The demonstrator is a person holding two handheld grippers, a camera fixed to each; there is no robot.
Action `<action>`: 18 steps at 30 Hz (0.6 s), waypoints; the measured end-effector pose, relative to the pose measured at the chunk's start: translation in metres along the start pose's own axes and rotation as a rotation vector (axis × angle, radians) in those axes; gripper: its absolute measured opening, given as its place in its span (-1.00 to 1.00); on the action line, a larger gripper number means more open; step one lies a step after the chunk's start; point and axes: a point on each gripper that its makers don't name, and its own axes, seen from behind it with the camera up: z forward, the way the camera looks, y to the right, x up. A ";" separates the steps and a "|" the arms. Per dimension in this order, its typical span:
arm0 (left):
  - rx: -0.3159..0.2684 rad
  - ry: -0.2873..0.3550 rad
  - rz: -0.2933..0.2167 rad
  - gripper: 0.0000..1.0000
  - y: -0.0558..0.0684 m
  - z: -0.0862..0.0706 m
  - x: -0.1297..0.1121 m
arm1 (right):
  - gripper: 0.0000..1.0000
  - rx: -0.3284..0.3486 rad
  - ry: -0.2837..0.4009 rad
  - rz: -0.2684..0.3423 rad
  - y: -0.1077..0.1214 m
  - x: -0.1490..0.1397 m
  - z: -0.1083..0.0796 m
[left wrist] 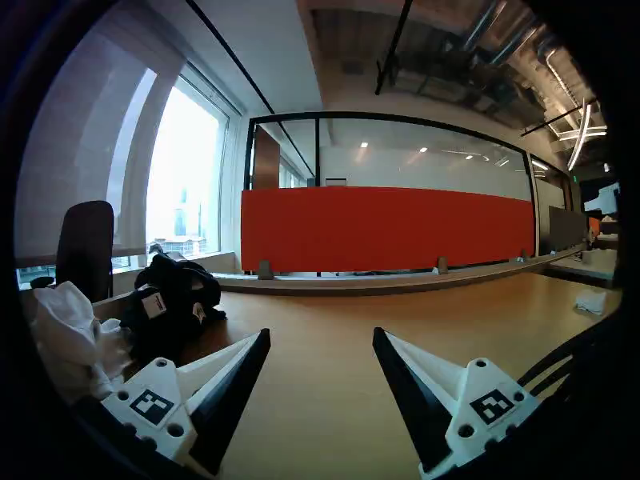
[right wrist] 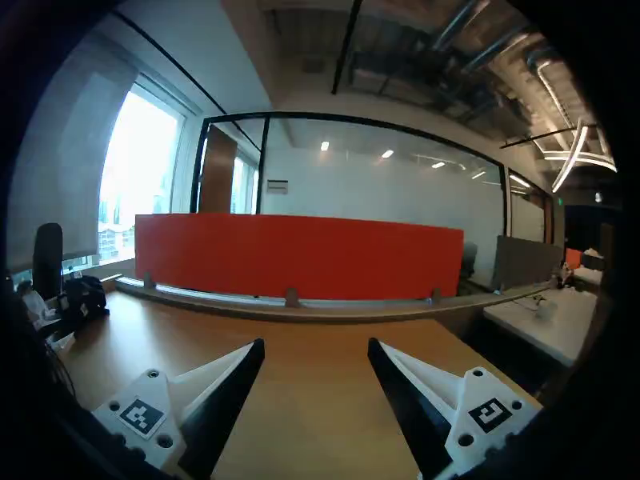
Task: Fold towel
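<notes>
The black bag (left wrist: pixel 172 300) sits on the wooden desk (left wrist: pixel 336 400), so look for it first. The towel (left wrist: pixel 68 336) is a white, scrunched-up heap right next to the bag, on the bag's near side. It seems to touch the bag.

The left gripper (left wrist: pixel 320 331) has its fingers spread wide, with nothing between them. They point past the bag, at the red board (left wrist: pixel 388 228) behind it. The bag and the towel are off to the left of these fingers, not in front of them.

The right gripper (right wrist: pixel 314 342) also has its fingers spread wide, with nothing between them. In the right gripper view the bag (right wrist: pixel 80 296) looks small and far away to the left. So I think the left gripper is the closer one. It would need to turn left, toward the bag, to reach the towel.

The towel is all bunched up, so I cannot tell which way its long side runs. Its corners are hidden in the folds, and part of it is cut off at the edge of the view.

A small white thing (left wrist: pixel 592 301) lies on the desk well apart from the bag, on the far right. It is too small to tell what it is.
</notes>
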 end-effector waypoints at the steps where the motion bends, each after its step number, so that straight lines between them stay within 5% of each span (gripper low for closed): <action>1: 0.000 0.000 0.000 0.90 0.000 0.000 0.000 | 1.00 0.000 0.002 0.001 0.000 0.001 0.000; 18: 0.000 0.000 0.002 0.92 0.001 0.001 -0.005 | 1.00 0.004 0.060 -0.003 0.006 0.017 0.008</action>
